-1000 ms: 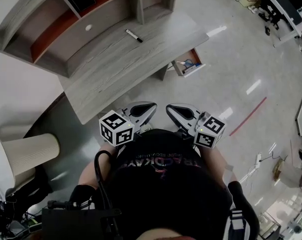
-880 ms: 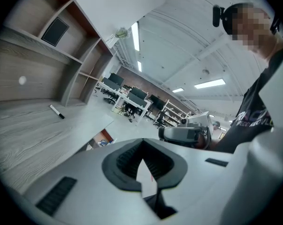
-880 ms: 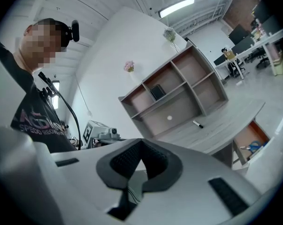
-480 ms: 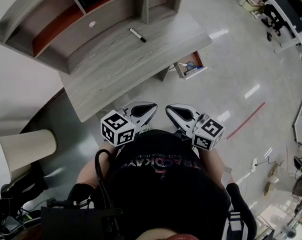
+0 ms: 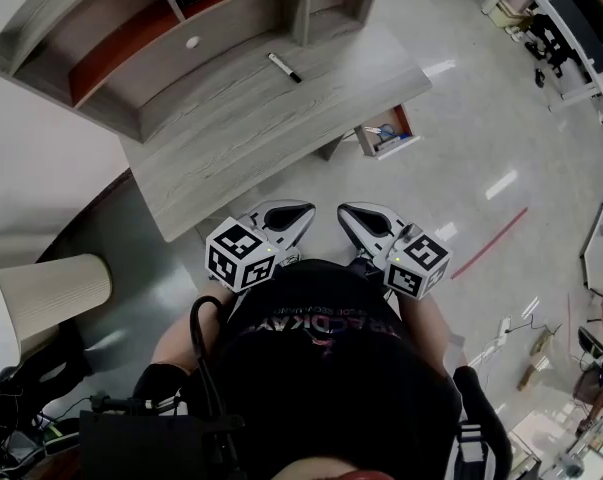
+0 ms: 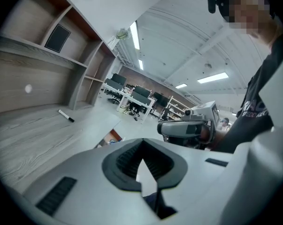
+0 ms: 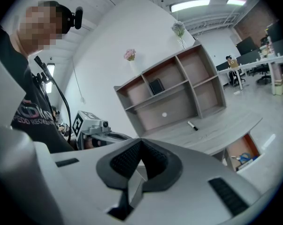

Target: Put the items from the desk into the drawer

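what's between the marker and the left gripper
Nothing stands there. In the head view, only bare desk runs from the marker to the desk's front edge, then a strip of floor up to the left gripper.

A marker (image 5: 285,67) lies on the desk (image 5: 231,143), drawer (image 5: 386,134) open.

Shirt: black short-sleeved T-shirt (image 5: 321,353), reddish lettering across the chest.
Cable: black cable (image 5: 195,333) looping along the person's left side.
Head: small black head camera (image 6: 211,0).
Left gripper (image 5: 299,211): pale grey shell, black ribbed pads, left marker cube (image 5: 241,255) with black-and-white squares.
Right gripper (image 5: 347,213): same build, right marker cube (image 5: 418,265).
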`<state>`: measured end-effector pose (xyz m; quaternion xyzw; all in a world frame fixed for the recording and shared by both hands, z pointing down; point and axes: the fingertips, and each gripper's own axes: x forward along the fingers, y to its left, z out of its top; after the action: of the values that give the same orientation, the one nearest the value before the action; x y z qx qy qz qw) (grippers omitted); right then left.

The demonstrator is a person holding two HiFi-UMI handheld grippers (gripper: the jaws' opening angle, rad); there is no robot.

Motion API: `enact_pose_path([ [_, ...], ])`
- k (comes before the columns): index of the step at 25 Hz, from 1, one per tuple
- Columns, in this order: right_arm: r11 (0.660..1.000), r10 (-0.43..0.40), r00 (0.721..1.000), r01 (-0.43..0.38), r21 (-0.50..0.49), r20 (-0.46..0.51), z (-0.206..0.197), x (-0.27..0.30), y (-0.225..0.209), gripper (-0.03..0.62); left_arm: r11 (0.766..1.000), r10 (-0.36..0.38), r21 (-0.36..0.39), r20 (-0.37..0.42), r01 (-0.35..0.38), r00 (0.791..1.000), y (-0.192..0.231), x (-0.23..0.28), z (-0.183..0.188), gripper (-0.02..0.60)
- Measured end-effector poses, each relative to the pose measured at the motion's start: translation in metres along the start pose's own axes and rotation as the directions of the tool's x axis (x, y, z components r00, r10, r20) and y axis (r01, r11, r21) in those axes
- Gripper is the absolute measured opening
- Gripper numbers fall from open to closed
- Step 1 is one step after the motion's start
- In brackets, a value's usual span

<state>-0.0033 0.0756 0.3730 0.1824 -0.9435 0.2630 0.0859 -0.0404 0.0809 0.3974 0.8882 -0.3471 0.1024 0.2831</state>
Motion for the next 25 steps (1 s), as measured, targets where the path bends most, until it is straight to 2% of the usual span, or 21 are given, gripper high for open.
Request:
enact_pose_path([
  [5, 0.997, -0.059, 0.997, 0.057, -0.056, -0.046, 0.000, 0.012, -0.004, 0.012, 0.999, 0.036, 0.042, -0.025, -0.035, 0.999, 0.010, -0.007, -0.005, 0.011],
  [11, 0.994, -0.072, 0.995, 0.067, -0.084, -0.064, 0.004, 0.023, -0.005, 0.012, 0.994, 0.078, 0.077, -0.039, -0.074, 0.996, 0.019, -0.014, -0.011, 0.011],
  [20, 0.990, -0.043, 0.995, 0.030, -0.136, -0.091, 0.027, 0.044, -0.030, 0.012, 0.988, 0.138, 0.074, -0.028, -0.135, 0.990, 0.028, -0.010, -0.003, 0.011],
  [25, 0.986, -0.003, 0.989, -0.022, -0.165, -0.149, 0.036, 0.074, -0.062, 0.014, 0.976, 0.212, 0.054, -0.004, -0.212, 0.977, 0.046, -0.008, 0.009, 0.011],
])
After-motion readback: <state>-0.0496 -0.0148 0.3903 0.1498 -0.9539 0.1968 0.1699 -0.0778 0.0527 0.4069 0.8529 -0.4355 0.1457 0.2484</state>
